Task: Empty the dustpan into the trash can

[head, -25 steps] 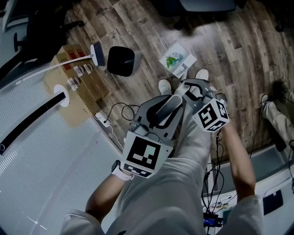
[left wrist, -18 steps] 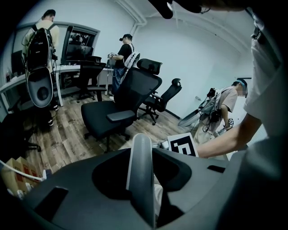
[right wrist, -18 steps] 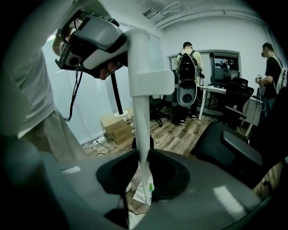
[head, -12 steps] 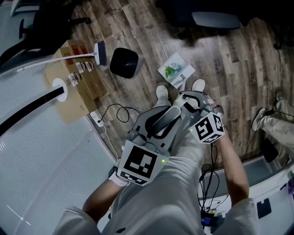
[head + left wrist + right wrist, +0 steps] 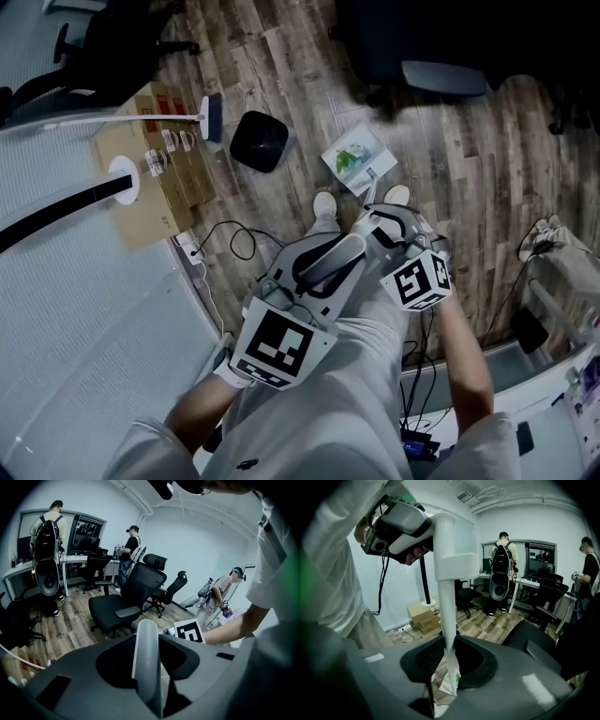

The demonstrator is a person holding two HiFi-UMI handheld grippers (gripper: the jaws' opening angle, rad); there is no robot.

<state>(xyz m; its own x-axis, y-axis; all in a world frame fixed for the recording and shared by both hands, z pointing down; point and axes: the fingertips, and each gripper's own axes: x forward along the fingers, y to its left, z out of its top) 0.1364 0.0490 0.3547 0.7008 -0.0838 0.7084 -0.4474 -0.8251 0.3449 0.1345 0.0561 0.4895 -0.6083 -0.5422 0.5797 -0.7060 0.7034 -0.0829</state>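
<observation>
I hold a grey dustpan [image 5: 323, 262] between both grippers above the person's legs. My left gripper [image 5: 281, 292] is shut on its handle [image 5: 146, 653], which runs straight ahead in the left gripper view. My right gripper [image 5: 392, 234] is shut on the pan's far side, and its marker cube [image 5: 190, 631] shows beyond the pan. From the right gripper view the pale handle [image 5: 444, 588] rises to my left gripper [image 5: 401, 524]. The black trash can [image 5: 259, 141] stands on the wooden floor ahead and to the left. My own jaws are hidden behind the pan in both gripper views.
A broom [image 5: 210, 118] with a white stick lies beside cardboard boxes [image 5: 155, 183] to the left of the can. A white and green packet [image 5: 357, 157] lies on the floor. Cables [image 5: 234, 239] trail near the feet. Black office chairs [image 5: 126, 602] and several people stand further off.
Both grippers have risen together with the dustpan between them. The floor, the can and the packet now look farther below.
</observation>
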